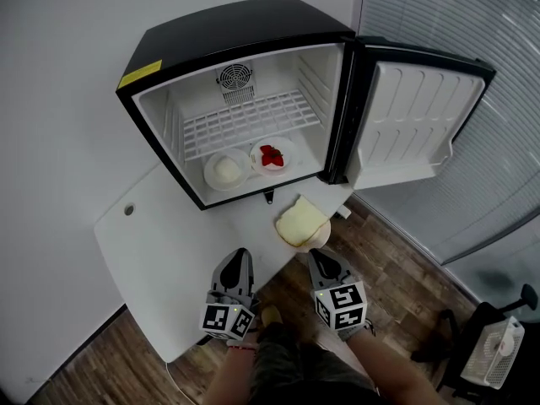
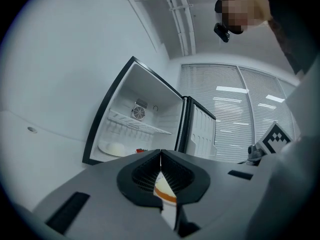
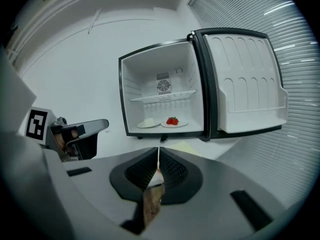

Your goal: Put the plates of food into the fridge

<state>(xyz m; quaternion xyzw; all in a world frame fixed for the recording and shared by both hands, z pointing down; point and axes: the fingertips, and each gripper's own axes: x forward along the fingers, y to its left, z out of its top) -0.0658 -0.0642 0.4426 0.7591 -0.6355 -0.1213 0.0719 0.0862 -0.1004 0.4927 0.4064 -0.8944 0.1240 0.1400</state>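
A black mini fridge (image 1: pixel 169 53) stands open on a white table (image 1: pixel 160 243). On its floor are a plate of white food (image 1: pixel 226 170) and a plate of red strawberries (image 1: pixel 272 155); the right gripper view shows the same white food (image 3: pixel 148 123) and strawberries (image 3: pixel 173 121). A third plate with a pale yellow slice (image 1: pixel 301 224) sits on the table in front of the fridge. My left gripper (image 1: pixel 240 257) is shut and empty, near the table's front edge. My right gripper (image 1: pixel 318 256) is shut and empty, just short of the yellow plate.
The fridge door (image 1: pixel 413 125) swings out to the right. A wire shelf (image 1: pixel 245 118) spans the fridge above the plates. Window blinds (image 1: pixel 456 15) run along the right wall. A small white appliance (image 1: pixel 498 348) stands on the wooden floor at lower right.
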